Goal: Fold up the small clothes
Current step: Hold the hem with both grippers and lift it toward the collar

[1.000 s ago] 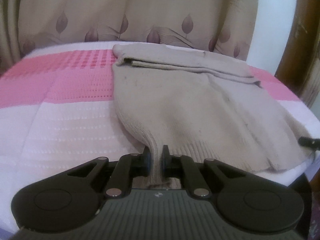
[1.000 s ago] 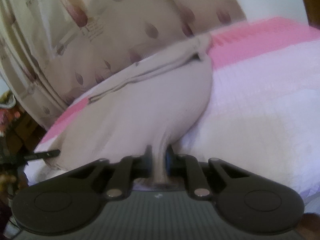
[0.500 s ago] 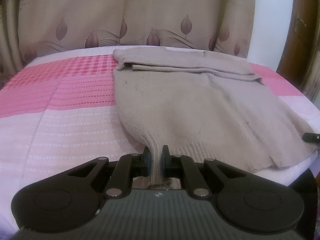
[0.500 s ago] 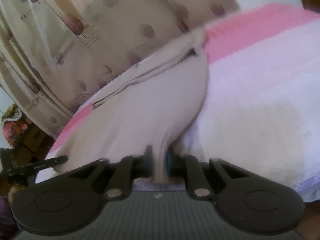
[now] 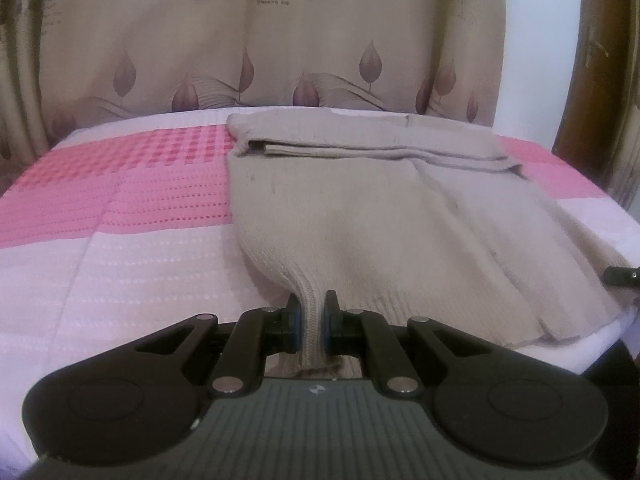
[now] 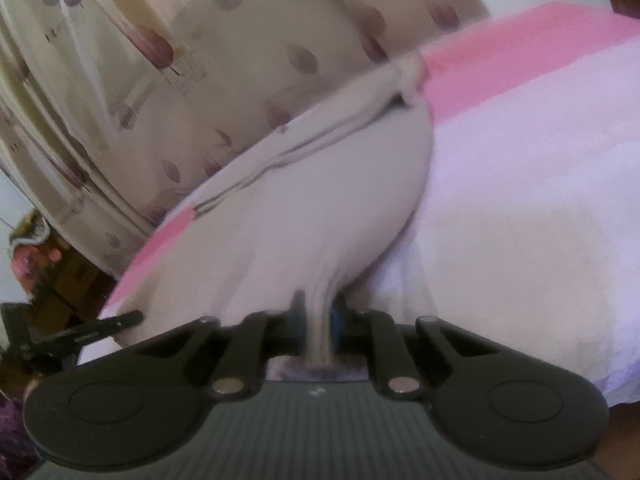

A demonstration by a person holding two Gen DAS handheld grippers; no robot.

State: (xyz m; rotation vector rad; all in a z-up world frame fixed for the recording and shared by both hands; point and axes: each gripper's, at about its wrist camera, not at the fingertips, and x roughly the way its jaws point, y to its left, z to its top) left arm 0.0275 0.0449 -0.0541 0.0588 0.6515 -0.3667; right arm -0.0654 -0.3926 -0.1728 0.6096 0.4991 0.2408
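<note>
Beige sweater on pink bedspread, hem pinched by left tongs and right tongs, folded sleeves sharp only in left view

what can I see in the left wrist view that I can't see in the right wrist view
Only the left wrist view shows the printed lettering on the curtain, the checked pink band of the bed cover and the wooden frame at the right.

Only the right wrist view, which is blurred, shows the clutter beside the bed.

Both show the beige knitted garment spread on the bed with its far end folded over, and a hand-held gripper shut on its near hem: the left hand-held gripper at one corner, the right hand-held gripper at the other.
</note>
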